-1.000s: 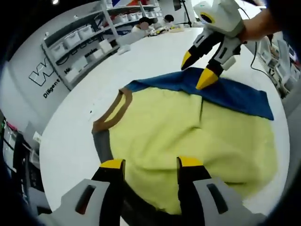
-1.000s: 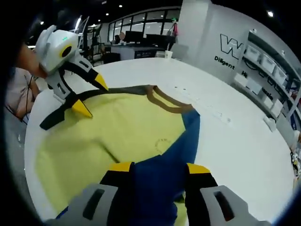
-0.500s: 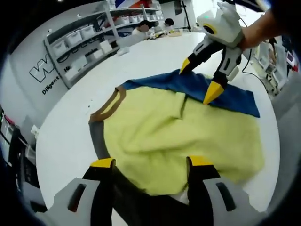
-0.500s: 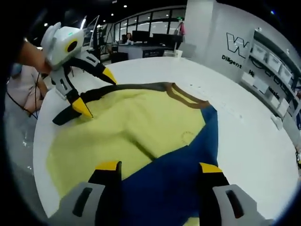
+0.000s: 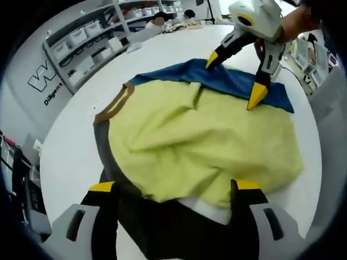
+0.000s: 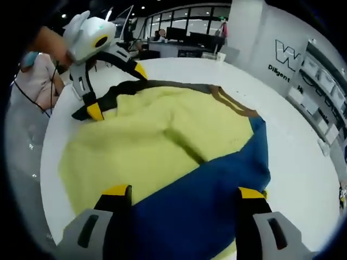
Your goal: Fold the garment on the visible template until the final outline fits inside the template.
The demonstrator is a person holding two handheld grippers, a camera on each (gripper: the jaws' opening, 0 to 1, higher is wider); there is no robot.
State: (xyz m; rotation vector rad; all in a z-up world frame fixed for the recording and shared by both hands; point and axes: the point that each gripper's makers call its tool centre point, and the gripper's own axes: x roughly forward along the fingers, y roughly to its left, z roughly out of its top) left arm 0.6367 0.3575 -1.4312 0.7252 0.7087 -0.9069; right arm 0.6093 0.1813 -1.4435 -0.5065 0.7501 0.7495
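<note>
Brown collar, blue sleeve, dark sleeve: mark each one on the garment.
brown collar (image 5: 112,105), left gripper view, on the middle of the band.
blue sleeve (image 6: 217,189), right gripper view, on its broad flat middle.
dark sleeve (image 5: 173,227), left gripper view, on the cloth between the jaws.

Yellow garment with blue and dark grey sleeves, brown collar, white table

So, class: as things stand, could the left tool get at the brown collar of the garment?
Probably yes. The left tool is open over the dark sleeve; the brown collar lies uncovered ahead across bare yellow cloth, and the right tool is at the blue sleeve.
</note>
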